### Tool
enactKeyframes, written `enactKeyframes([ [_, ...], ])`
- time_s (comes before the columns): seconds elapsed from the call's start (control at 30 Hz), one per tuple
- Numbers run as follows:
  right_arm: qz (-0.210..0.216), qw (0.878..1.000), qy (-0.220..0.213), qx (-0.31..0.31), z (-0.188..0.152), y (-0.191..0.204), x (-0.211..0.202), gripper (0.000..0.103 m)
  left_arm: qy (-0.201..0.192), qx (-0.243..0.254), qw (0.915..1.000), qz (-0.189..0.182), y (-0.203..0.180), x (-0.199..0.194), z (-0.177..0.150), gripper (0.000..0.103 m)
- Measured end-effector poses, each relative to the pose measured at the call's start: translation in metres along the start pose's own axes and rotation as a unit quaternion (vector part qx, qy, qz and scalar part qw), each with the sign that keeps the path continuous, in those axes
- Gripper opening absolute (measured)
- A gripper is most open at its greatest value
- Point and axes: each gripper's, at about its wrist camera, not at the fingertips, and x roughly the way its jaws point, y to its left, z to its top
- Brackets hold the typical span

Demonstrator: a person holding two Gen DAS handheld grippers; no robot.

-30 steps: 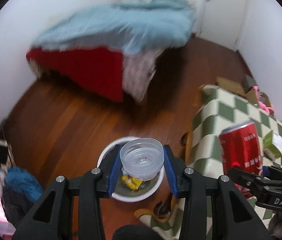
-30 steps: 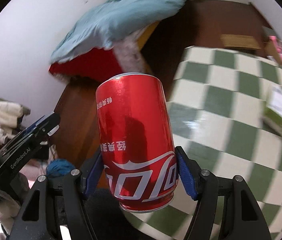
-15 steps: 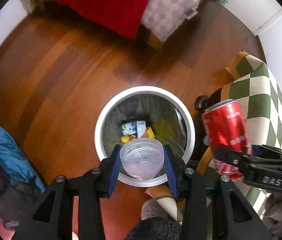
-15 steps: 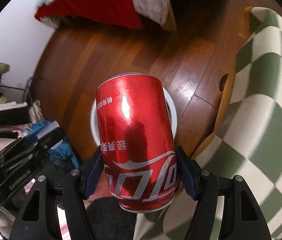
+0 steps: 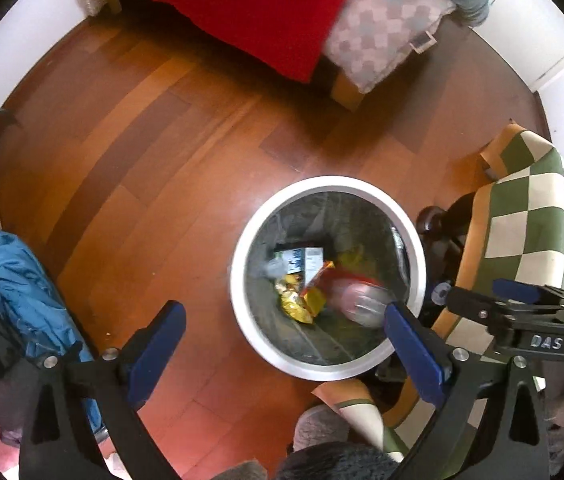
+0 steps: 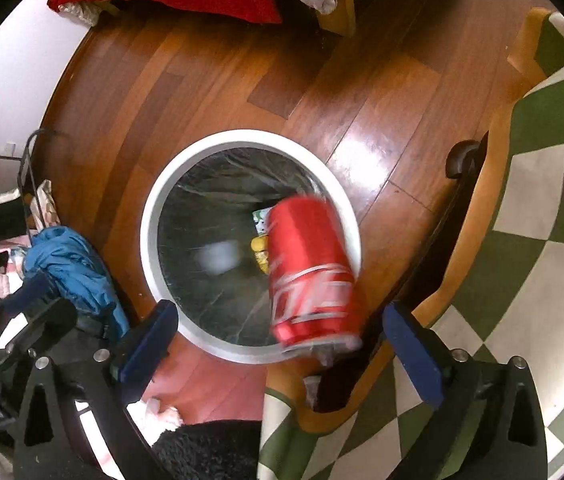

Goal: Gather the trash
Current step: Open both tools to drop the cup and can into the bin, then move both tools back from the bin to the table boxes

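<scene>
A white round trash bin (image 5: 241, 240) with a dark liner stands on the wooden floor below both grippers; it also shows in the right wrist view (image 6: 149, 240). My left gripper (image 5: 286, 332) is open above it. The clear plastic cup (image 6: 217, 260) falls blurred inside the bin. My right gripper (image 6: 279, 336) is open. The red cola can (image 6: 308, 272) drops free between its fingers, blurred, over the bin's right rim; it shows blurred in the left wrist view (image 5: 358, 296). Yellow wrappers (image 5: 298, 304) and a small carton (image 5: 302, 260) lie in the bin.
A table with a green and cream checked cloth (image 6: 542, 216) stands right of the bin, with a dark chair or table leg (image 6: 462, 156) beside it. A bed with a red cover (image 5: 241, 8) is at the back. Blue clothing (image 5: 21, 292) is heaped at the left.
Both grippers opened over the bin. The clear cup left the left gripper and the red can left the right gripper; both are falling into the bin.
</scene>
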Motion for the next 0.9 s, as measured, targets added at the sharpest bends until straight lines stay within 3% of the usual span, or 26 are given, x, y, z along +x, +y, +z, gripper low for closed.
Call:
enactKeyframes([
  [0.37, -0.057, 0.997, -0.047, -0.032, -0.034, 0.019, -0.041, 0.103, -0.050, -0.005, 0.9982, 0.033, 0.005, -0.047, -0.021, 0.101],
  [0.9, -0.034, 0.989, -0.143, -0.028, -0.120, 0.030, -0.140, 0.103, -0.152, 0.032, 0.9859, 0.062, -0.023, -0.145, -0.069, 0.101],
])
